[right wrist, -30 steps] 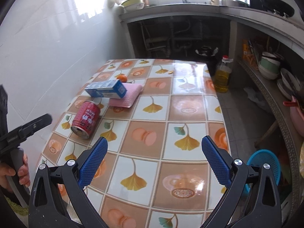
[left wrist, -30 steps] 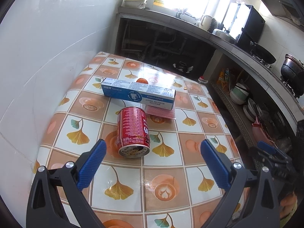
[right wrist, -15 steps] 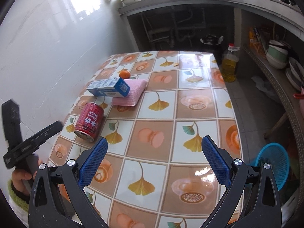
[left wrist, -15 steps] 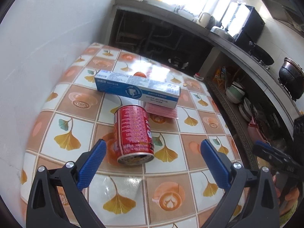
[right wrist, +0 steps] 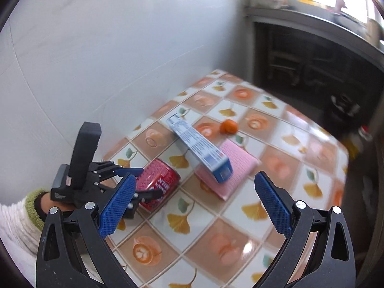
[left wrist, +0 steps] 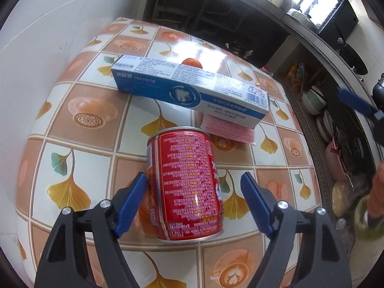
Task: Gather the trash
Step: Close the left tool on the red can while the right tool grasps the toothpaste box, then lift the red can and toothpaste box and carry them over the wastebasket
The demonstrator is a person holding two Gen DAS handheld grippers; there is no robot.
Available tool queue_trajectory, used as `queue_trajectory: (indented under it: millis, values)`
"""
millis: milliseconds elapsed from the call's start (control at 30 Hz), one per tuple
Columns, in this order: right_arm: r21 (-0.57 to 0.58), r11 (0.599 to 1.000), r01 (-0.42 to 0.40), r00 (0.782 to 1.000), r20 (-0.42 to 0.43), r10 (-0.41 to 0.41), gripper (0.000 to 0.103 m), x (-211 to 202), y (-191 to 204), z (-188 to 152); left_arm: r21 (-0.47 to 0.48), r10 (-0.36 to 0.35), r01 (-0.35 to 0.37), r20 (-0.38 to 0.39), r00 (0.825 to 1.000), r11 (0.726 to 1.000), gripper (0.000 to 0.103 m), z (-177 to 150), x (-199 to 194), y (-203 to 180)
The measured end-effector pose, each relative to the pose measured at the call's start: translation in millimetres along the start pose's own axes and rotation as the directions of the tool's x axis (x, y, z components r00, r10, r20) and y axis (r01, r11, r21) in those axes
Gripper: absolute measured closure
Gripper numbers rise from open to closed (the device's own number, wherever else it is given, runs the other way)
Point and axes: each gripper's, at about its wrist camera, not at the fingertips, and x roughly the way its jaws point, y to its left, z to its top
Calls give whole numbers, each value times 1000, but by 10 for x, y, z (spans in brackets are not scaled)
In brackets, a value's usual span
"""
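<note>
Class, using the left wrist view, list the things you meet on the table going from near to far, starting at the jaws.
Red can → pink cloth → blue and white box → small orange fruit.

Right tongs (right wrist: 194,201) open, empty, above desk (right wrist: 240,244). Left tongs (right wrist: 146,182) straddle red can (right wrist: 160,180) lying on side. Blue box (right wrist: 199,148) rests across pink cloth (right wrist: 230,165); orange fruit (right wrist: 229,126) beyond.

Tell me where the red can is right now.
The red can lies on its side on the tiled table, between the left gripper's closing jaws, just in front of the toothpaste box and pink cloth.
</note>
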Motion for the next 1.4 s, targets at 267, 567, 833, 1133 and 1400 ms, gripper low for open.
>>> queue_trajectory:
  millis: [267,567,833,1133,1400]
  values:
    - [-190,982,-13,985,-171,-20,18,1050,142,428,-44,10,-12,-47,999,999,36,-26,110,112]
    - [-238,971,-2,954,-293,-69,30,1584,37,434,-95,-30,27,-36,999,995,37,-53,88,217]
    - [-271,962,-13,935,-345,-84,56,1693,83,371,-129,-54,53,-9,998,990,37,-107,45,264]
    - [-224,974,17,945,-315,-89,69,1493,61,376,-156,-60,64,32,998,986,38,-179,-75,316]
    - [-97,994,52,973,-217,-72,69,850,-88,261,-142,-82,92,79,994,986,38,-255,-321,216]
